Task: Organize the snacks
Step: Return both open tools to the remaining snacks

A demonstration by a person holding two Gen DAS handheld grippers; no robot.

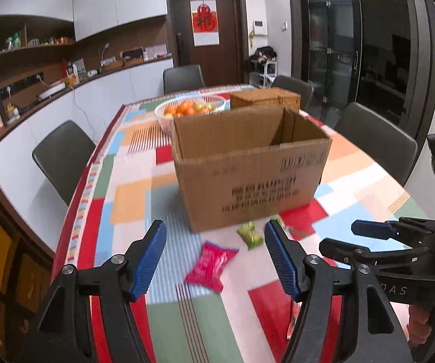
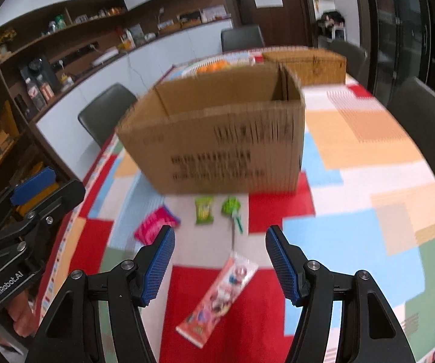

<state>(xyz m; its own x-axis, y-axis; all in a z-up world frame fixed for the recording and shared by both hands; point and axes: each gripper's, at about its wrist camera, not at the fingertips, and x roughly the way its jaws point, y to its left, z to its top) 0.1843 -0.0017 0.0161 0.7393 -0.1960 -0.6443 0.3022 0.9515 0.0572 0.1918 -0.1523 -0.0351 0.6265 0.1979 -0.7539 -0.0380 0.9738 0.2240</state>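
An open cardboard box (image 1: 247, 166) stands on the colourful tablecloth; it also shows in the right wrist view (image 2: 217, 139). In front of it lie a pink snack packet (image 1: 211, 266) (image 2: 154, 225), a green packet (image 1: 250, 235) (image 2: 204, 210), a green lollipop (image 2: 232, 208) and a long red-and-white packet (image 2: 217, 295). My left gripper (image 1: 216, 260) is open above the pink packet. My right gripper (image 2: 220, 264) is open above the long packet. Both are empty. The right gripper also shows at the right of the left wrist view (image 1: 350, 239).
A white basket of oranges (image 1: 190, 109) and a wicker box (image 1: 266, 98) stand behind the cardboard box. Dark chairs (image 1: 63, 157) surround the table. A counter with shelves runs along the left wall.
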